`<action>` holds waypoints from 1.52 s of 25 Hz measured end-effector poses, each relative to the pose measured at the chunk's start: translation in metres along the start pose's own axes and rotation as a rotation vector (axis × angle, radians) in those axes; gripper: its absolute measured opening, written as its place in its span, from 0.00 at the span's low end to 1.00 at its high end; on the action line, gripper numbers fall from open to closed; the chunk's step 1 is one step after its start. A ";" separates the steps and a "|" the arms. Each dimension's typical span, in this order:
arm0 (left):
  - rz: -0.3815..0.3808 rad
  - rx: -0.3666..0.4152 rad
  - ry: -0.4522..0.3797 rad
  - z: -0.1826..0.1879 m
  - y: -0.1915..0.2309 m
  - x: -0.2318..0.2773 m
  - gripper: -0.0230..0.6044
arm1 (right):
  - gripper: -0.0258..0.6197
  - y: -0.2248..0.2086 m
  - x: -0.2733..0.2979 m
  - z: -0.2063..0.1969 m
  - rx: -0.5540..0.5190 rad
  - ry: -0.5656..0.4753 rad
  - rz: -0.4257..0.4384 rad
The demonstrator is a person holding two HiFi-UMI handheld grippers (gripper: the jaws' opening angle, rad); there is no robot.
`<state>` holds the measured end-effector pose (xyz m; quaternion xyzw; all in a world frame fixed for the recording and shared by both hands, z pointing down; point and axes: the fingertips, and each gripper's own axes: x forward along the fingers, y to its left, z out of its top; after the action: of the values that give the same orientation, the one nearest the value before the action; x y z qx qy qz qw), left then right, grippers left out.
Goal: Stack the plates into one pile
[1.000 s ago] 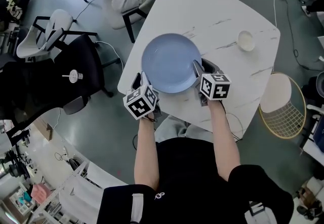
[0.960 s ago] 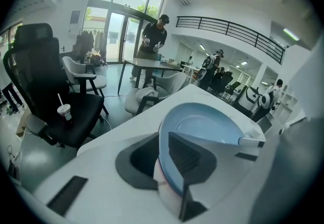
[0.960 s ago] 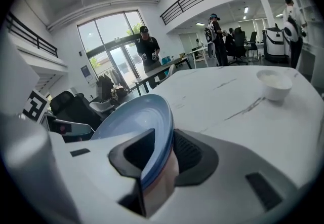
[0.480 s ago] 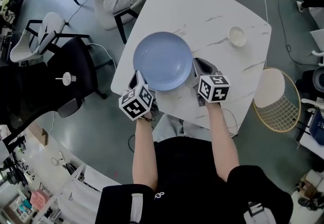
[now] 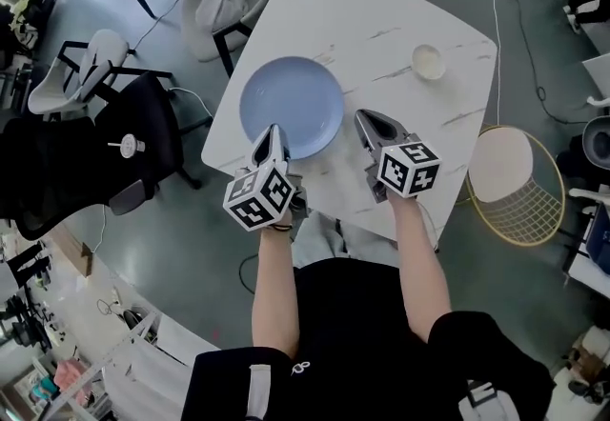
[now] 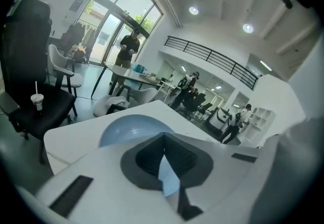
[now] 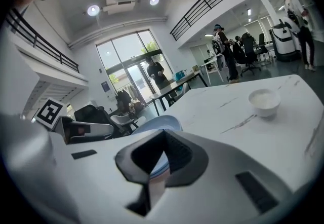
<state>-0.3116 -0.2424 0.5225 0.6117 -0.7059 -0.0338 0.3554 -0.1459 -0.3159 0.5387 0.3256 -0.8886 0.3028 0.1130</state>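
**Both grippers closed and empty at one blue plate**

A white, marble-veined table with rounded corners (image 5: 400,19) fills the middle of the head view. To its left a black office chair (image 5: 143,124) is seen standing on the grey floor.

A round, pale blue plate (image 5: 291,107) is laid flat on the table's left half, close to the edge nearest the person. In the left gripper view the same plate (image 6: 129,127) is seen just past the jaws. In the right gripper view it (image 7: 159,122) is seen ahead and slightly left.

The left gripper (image 5: 274,131) is held over the plate's near rim, its tip overlapping the blue in the head view. Whether the rim is touched cannot be told. In its own view the left gripper (image 6: 163,139) is shown with its jaws brought together at the tip and nothing clamped between them. These jaws have just been closing.

The right gripper (image 5: 366,120) is held over bare tabletop just right of the plate, apart from it. Its jaws (image 7: 163,136) have likewise just been closing and are now met at the tip, with nothing held.

A small, cream-coloured round bowl (image 5: 428,61) is set well apart, towards the table's far right corner. It (image 7: 264,101) is also seen in the right gripper view.
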 end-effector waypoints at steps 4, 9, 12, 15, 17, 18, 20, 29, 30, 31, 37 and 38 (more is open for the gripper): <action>-0.055 0.031 -0.024 0.000 -0.034 -0.015 0.06 | 0.05 0.010 -0.027 0.021 -0.024 -0.071 0.043; -0.086 0.075 -0.100 0.014 -0.062 -0.038 0.06 | 0.05 0.031 -0.056 0.057 -0.097 -0.183 0.086; -0.087 0.094 -0.161 0.022 -0.075 -0.056 0.06 | 0.05 0.044 -0.078 0.072 -0.144 -0.237 0.103; -0.092 0.124 -0.217 0.035 -0.091 -0.074 0.06 | 0.05 0.056 -0.105 0.095 -0.186 -0.301 0.111; -0.098 0.157 -0.252 0.048 -0.101 -0.085 0.06 | 0.05 0.065 -0.119 0.112 -0.221 -0.345 0.114; -0.100 0.178 -0.267 0.054 -0.105 -0.090 0.06 | 0.05 0.069 -0.125 0.119 -0.240 -0.364 0.113; -0.097 0.218 -0.305 0.067 -0.112 -0.100 0.06 | 0.05 0.077 -0.134 0.130 -0.274 -0.397 0.112; -0.102 0.323 -0.463 0.115 -0.148 -0.137 0.06 | 0.05 0.081 -0.186 0.172 -0.367 -0.534 0.073; -0.102 0.330 -0.469 0.116 -0.150 -0.140 0.06 | 0.05 0.081 -0.191 0.175 -0.378 -0.546 0.073; -0.102 0.335 -0.475 0.118 -0.152 -0.143 0.06 | 0.05 0.082 -0.195 0.178 -0.387 -0.558 0.071; -0.108 0.363 -0.495 0.125 -0.156 -0.149 0.06 | 0.05 0.088 -0.191 0.179 -0.421 -0.560 0.059; -0.106 0.362 -0.494 0.124 -0.153 -0.148 0.06 | 0.05 0.088 -0.189 0.176 -0.425 -0.554 0.058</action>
<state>-0.2502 -0.1968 0.2882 0.6743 -0.7326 -0.0737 0.0561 -0.0596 -0.2738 0.2836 0.3392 -0.9375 0.0144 -0.0757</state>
